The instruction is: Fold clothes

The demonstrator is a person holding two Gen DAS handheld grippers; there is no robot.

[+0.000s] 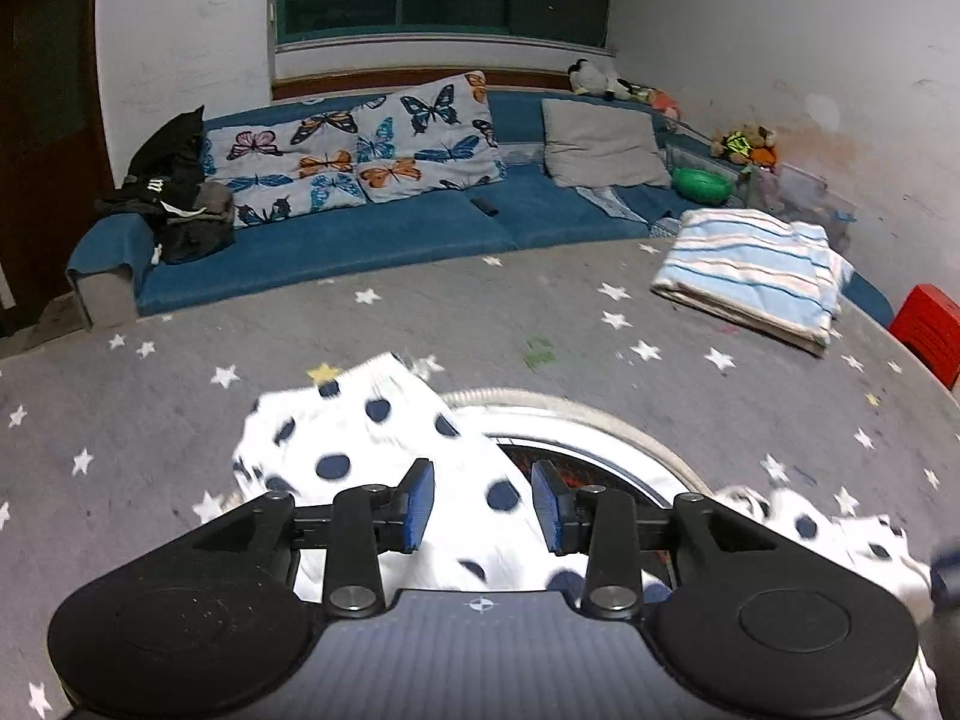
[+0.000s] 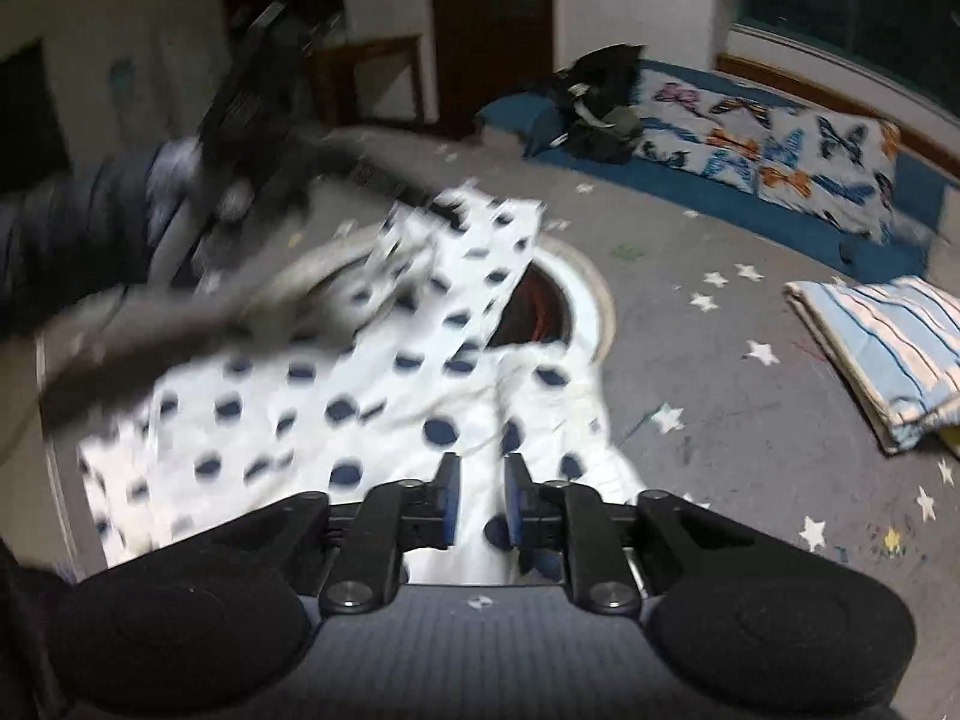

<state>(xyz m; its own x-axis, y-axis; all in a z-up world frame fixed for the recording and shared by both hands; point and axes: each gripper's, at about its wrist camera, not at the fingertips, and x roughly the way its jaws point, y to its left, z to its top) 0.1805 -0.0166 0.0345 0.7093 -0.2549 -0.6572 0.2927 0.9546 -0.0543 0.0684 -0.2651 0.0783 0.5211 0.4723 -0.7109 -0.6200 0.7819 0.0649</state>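
Observation:
A white garment with dark blue polka dots point(image 1: 372, 438) lies crumpled on the grey star carpet, partly draped over a round white-rimmed object point(image 1: 600, 450). My left gripper point(image 1: 483, 501) is open just above the garment, cloth showing between its blue pads. In the right wrist view the same garment point(image 2: 312, 396) spreads out to the left. My right gripper point(image 2: 480, 498) has its jaws a narrow gap apart with white cloth between them; whether the pads pinch it is unclear. The left gripper point(image 2: 252, 120) appears blurred at upper left of that view.
A folded blue-and-white striped cloth point(image 1: 756, 276) lies on the carpet at the right. A blue floor sofa point(image 1: 372, 234) with butterfly pillows, a grey pillow and a dark clothes pile point(image 1: 174, 192) lines the far wall. A red box point(image 1: 930, 324) sits at the right edge.

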